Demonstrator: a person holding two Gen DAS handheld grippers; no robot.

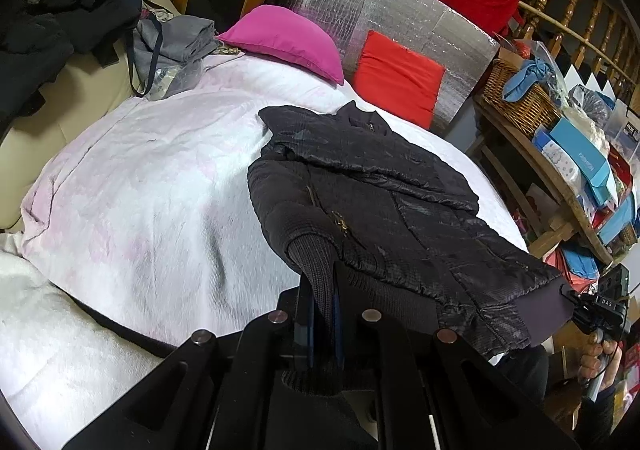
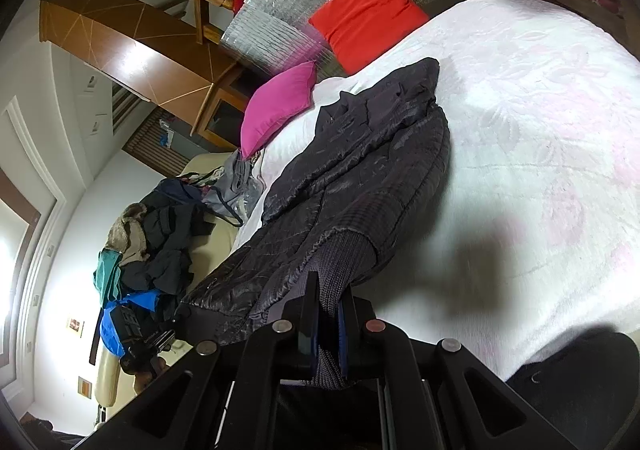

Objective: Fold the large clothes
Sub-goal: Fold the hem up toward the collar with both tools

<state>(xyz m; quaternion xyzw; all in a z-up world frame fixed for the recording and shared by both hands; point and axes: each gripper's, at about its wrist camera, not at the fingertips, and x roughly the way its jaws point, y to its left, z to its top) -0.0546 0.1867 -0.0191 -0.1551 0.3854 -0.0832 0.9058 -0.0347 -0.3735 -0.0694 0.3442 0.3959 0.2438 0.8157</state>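
A black quilted jacket [image 1: 380,186] lies on the white bedspread [image 1: 152,178], collar toward the pillows, sleeves folded over its front. My left gripper [image 1: 323,290] is shut on the jacket's ribbed knit hem at its near left corner. My right gripper [image 2: 329,298] is shut on the ribbed hem at the other corner; the jacket [image 2: 360,154] stretches away from it. The right gripper also shows in the left wrist view [image 1: 592,308] at the hem's far right end. The hem is lifted a little off the bed.
A pink pillow [image 1: 288,38] and a red cushion [image 1: 396,78] lean at the head of the bed against a silver panel [image 1: 400,6]. Grey clothes [image 1: 176,46] and a dark clothes pile [image 1: 60,22] lie left. A cluttered wooden shelf [image 1: 560,154] stands right.
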